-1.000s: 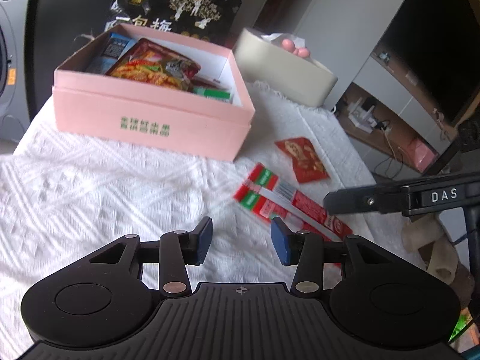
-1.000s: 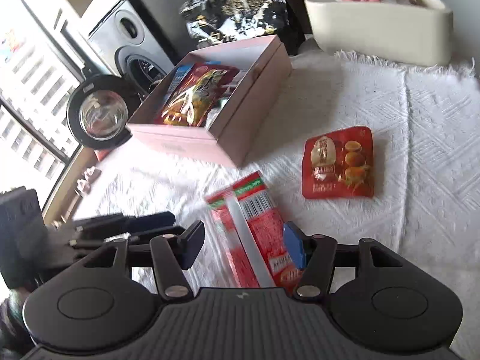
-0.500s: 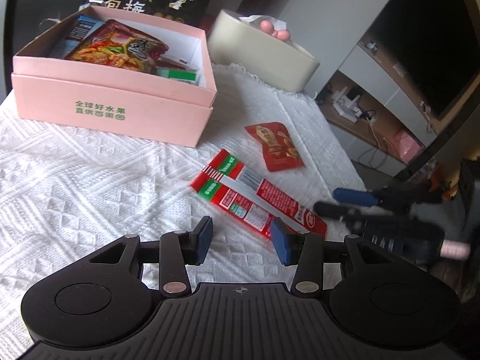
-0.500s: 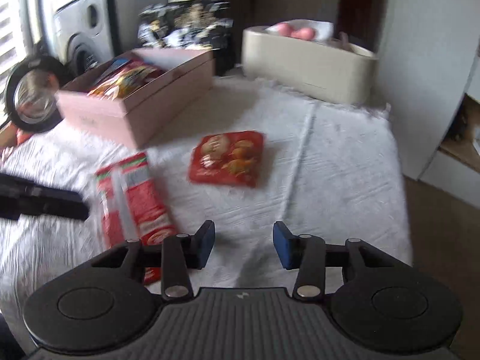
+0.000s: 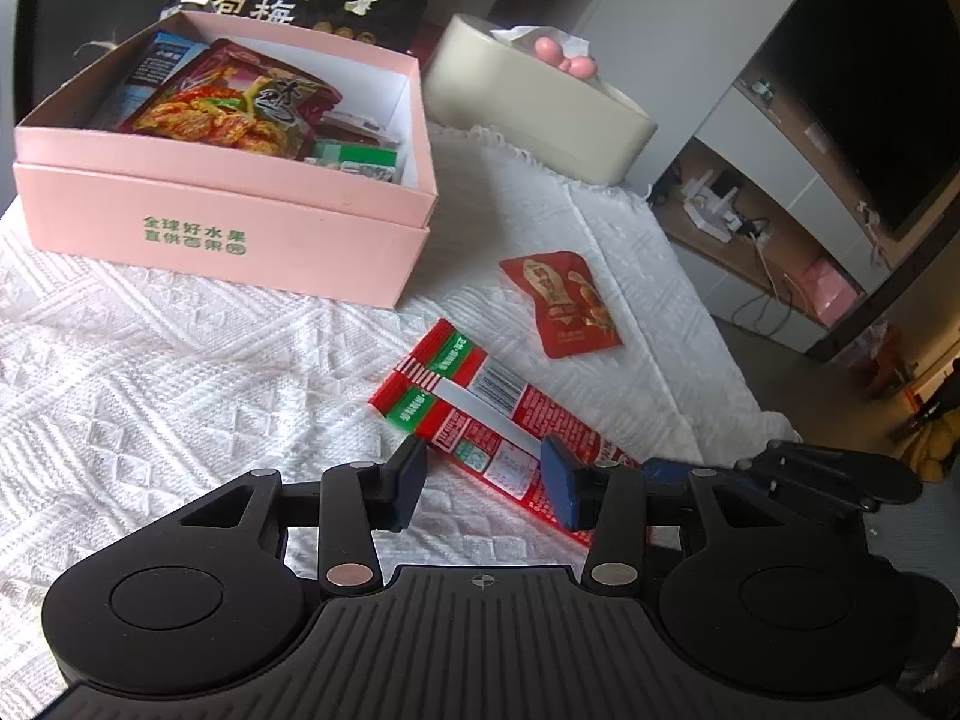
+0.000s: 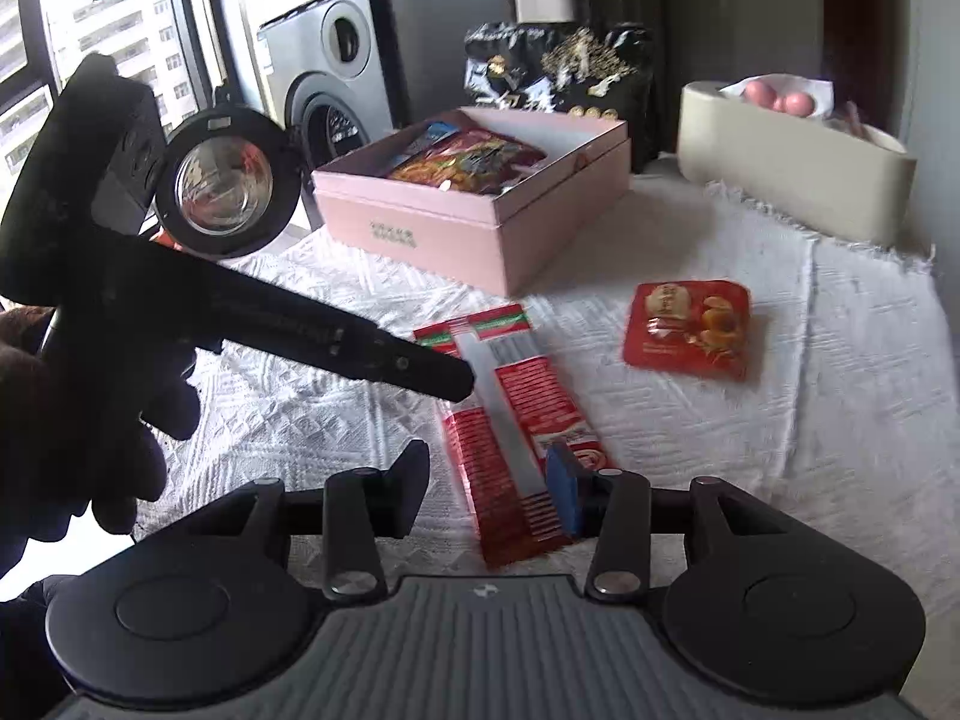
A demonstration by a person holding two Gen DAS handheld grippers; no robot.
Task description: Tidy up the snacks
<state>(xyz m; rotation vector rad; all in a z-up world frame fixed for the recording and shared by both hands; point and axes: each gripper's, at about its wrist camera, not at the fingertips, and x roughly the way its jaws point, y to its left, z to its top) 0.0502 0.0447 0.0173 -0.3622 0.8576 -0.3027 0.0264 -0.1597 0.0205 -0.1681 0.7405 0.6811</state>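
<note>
The room was seen as a domestic one, with a grey washing machine (image 6: 336, 84) at upper left of the right view. The worktop was covered by a white textured woven cloth (image 5: 150, 372). An open pink cardboard box (image 5: 228, 234), already partly filled with packets, stood at upper left of the left view. A long red-and-green foil snack packet (image 5: 480, 420) lay flat at centre, a small red snack pouch (image 5: 564, 306) just beyond it. The left hand-held gripper (image 5: 483, 489) was held partly open and empty above the packet's near end. The right hand-held gripper (image 6: 489, 489), whose jaws had just been opening, gripped nothing. It was judged that both tools crowding one packet risked collision, or cloth being pinched with the thin foil.
</note>
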